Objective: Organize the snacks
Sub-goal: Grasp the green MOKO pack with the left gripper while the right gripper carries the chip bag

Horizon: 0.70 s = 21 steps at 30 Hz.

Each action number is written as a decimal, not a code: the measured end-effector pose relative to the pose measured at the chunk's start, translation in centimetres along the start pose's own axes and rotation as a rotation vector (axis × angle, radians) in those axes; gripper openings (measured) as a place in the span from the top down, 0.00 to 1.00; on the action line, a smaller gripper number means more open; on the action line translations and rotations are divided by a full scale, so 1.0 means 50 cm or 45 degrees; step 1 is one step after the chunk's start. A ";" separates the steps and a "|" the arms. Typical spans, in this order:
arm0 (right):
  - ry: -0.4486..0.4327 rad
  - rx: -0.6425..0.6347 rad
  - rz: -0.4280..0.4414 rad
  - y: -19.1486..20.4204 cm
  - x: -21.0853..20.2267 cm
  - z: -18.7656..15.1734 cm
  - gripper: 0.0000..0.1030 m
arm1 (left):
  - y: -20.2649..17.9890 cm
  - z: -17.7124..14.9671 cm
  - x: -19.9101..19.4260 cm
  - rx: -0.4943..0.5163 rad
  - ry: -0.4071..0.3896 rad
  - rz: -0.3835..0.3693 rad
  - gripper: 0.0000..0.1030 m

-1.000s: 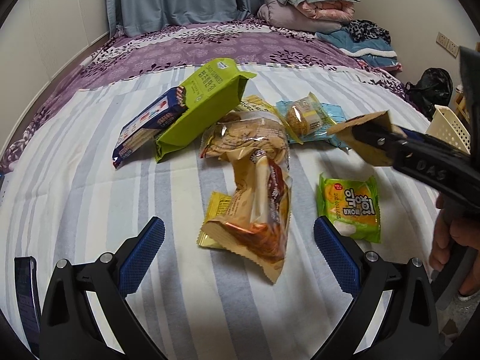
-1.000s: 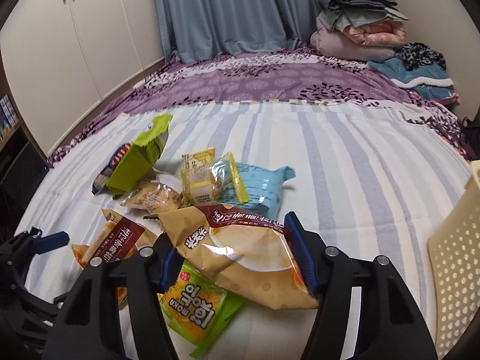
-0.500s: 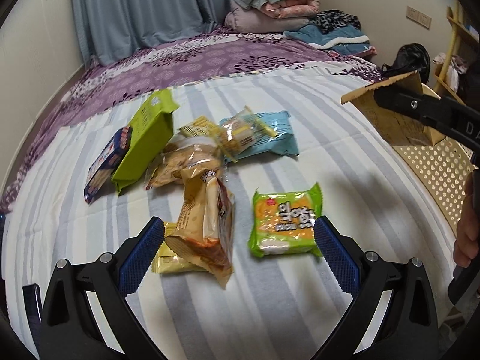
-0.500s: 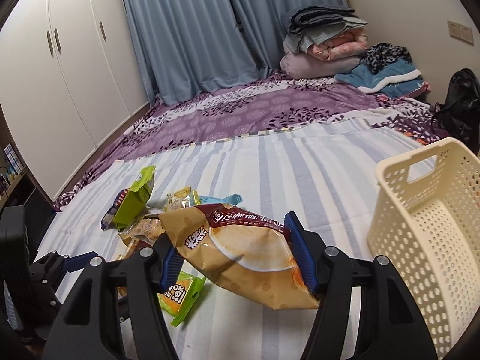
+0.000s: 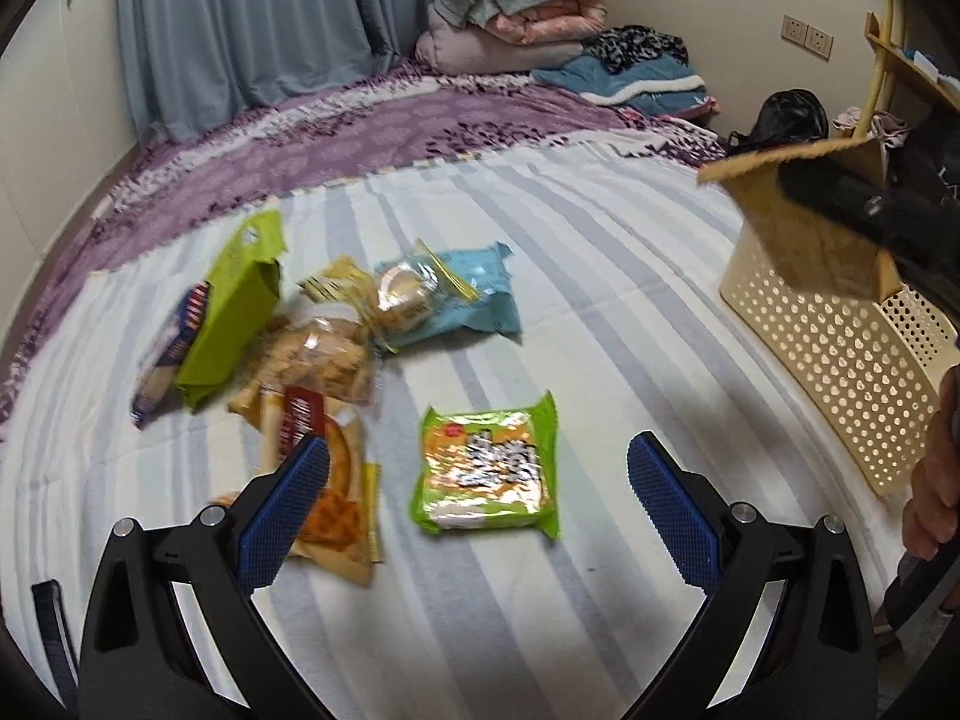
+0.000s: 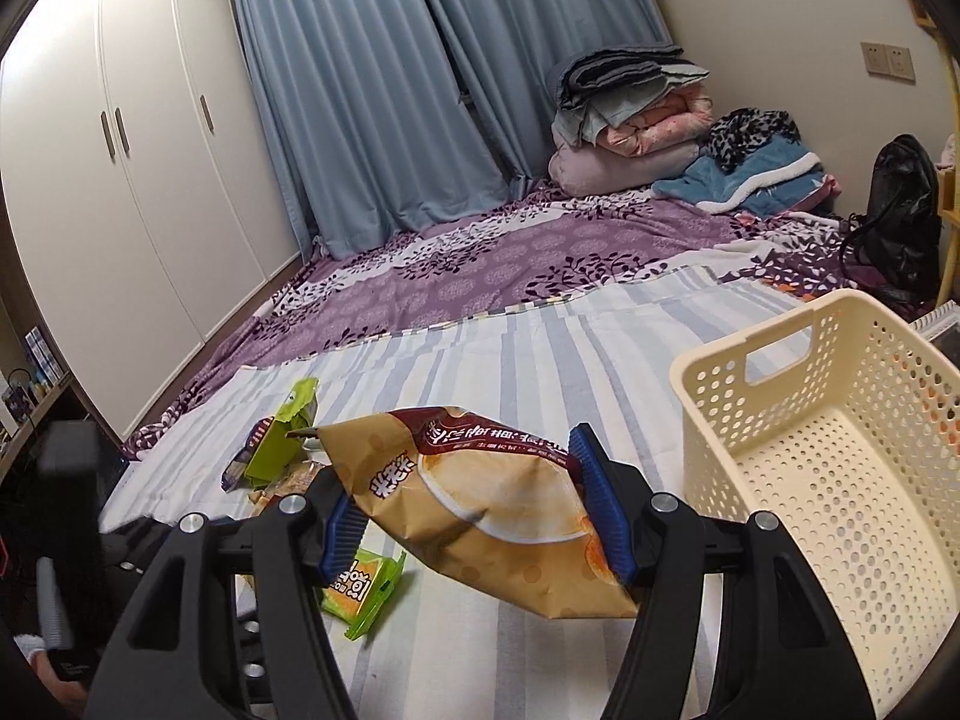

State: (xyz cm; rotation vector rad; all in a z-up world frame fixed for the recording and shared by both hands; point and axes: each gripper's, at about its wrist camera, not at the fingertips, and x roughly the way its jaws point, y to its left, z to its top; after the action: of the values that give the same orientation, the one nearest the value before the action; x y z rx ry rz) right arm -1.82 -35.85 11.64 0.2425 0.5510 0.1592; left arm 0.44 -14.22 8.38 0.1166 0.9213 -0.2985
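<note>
Tan crinkly chip bag with maroon band (image 6: 486,516) is clamped in the right gripper (image 6: 474,516) fingers, held in the air just beside the cream perforated plastic basket (image 6: 708,408) at the bed's right edge. Left gripper (image 5: 480,504) fingers spread wide, holding nothing, above the green-orange snack packet (image 5: 489,471) on the striped bed sheet (image 5: 600,312); other snack packs (image 5: 324,330) lie clustered toward the left side.

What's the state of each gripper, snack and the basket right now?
left gripper: open, empty, above the bed
right gripper: shut on tan bag
tan bag: held in the air, beside the basket
basket: upright, looks empty
green packet: flat on bed, between the left fingers in view
blue packet: lying on bed
green box: lying on its side, flap open
wardrobe: doors shut
</note>
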 end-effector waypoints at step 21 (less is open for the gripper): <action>-0.070 0.041 -0.061 -0.025 -0.070 0.003 0.39 | 0.015 -0.034 0.138 -0.068 0.184 -0.110 0.32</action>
State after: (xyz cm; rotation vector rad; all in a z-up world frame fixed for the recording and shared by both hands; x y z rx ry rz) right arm -4.57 -37.84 13.17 0.2642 0.5046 0.0971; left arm 3.28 -14.51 1.85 0.0493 1.0784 -0.3483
